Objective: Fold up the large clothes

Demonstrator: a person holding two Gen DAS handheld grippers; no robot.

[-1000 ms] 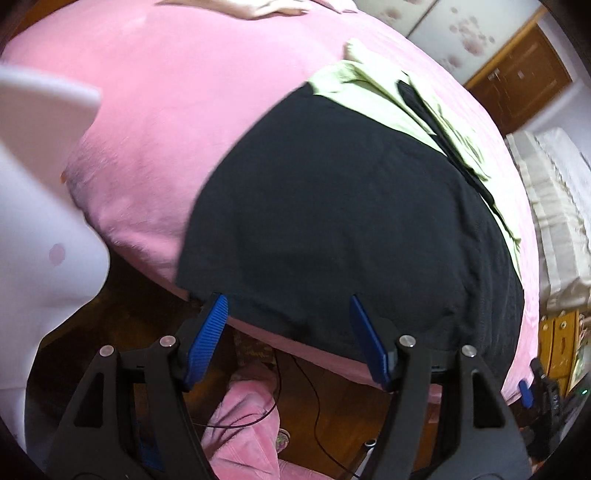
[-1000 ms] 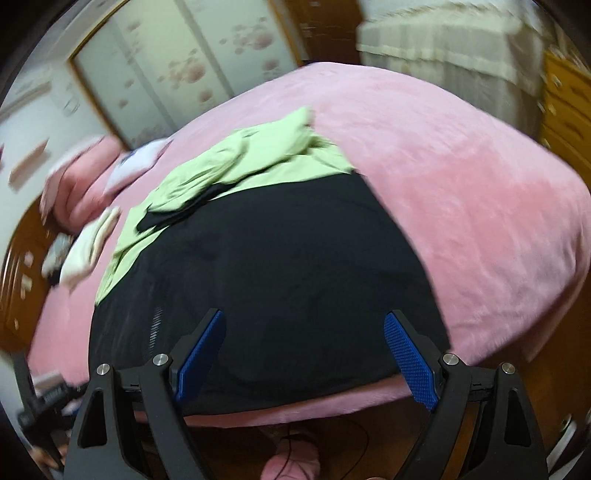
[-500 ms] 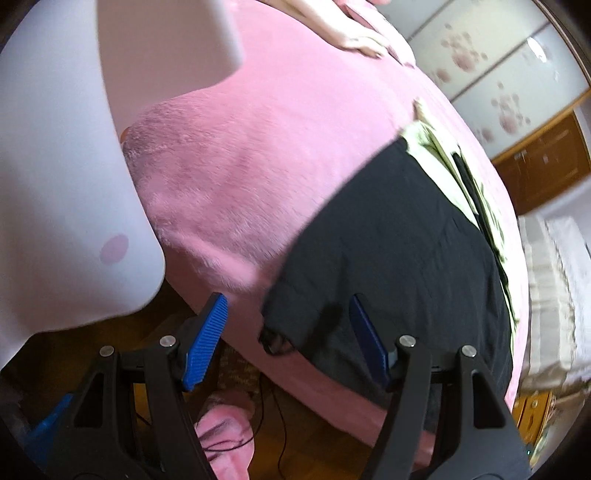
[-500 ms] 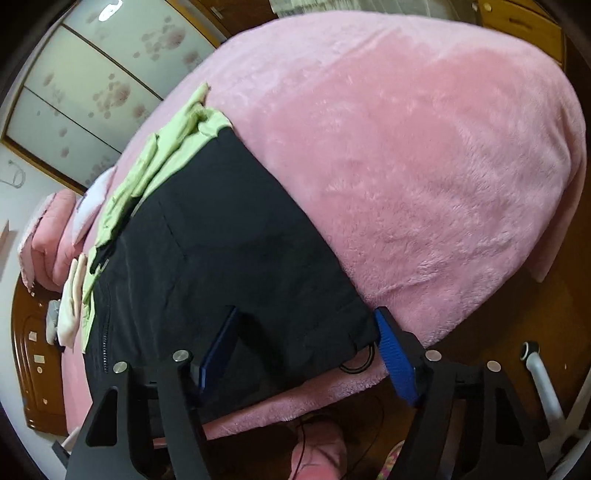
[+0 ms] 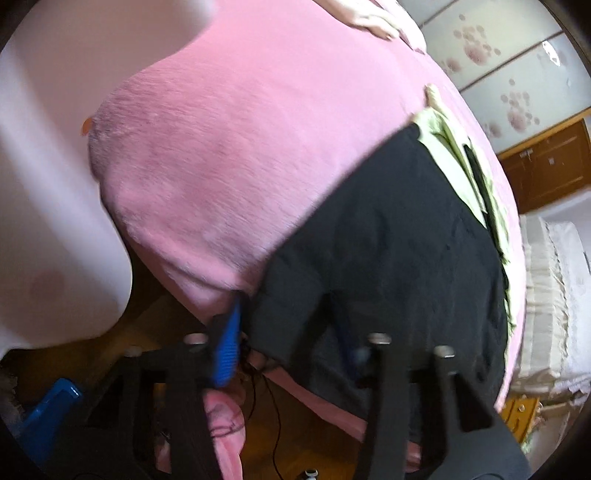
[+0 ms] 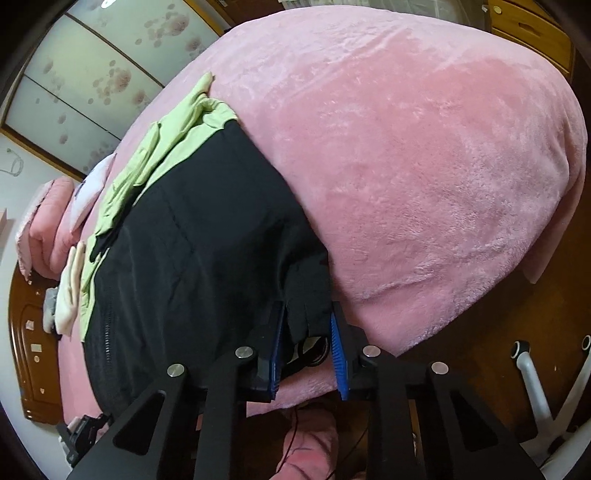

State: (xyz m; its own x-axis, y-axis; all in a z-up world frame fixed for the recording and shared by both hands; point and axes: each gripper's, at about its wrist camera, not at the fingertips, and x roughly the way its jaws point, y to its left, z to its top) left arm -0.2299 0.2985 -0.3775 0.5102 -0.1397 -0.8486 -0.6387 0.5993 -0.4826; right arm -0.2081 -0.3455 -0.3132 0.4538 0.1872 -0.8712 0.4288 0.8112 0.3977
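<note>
A large black garment (image 5: 388,240) with a light green upper part (image 5: 450,147) lies spread flat on a pink fleece bed (image 5: 240,147). Its hem hangs at the bed's near edge. My left gripper (image 5: 288,343) straddles the hem's left corner. Its jaws are closing, the blue left pad (image 5: 226,347) stands just off the cloth, and the other finger is hidden under the fabric. In the right wrist view the garment (image 6: 192,258) runs back to its green part (image 6: 166,147). My right gripper (image 6: 307,332) is closing on the right hem corner, which creases between both pads.
A white rounded object (image 5: 44,184) stands left of the bed. Below the bed's edge (image 6: 424,166) are wooden floor, thin cables (image 5: 266,406) and a pink bundle (image 5: 221,417). A white chair base (image 6: 532,369) stands at the right. A person's hand (image 5: 369,22) rests on the far side.
Both grippers dropped to the hem's corners and narrowed. The left went from wide open to close around the left corner. The right closed onto the right corner, which now wrinkles.
</note>
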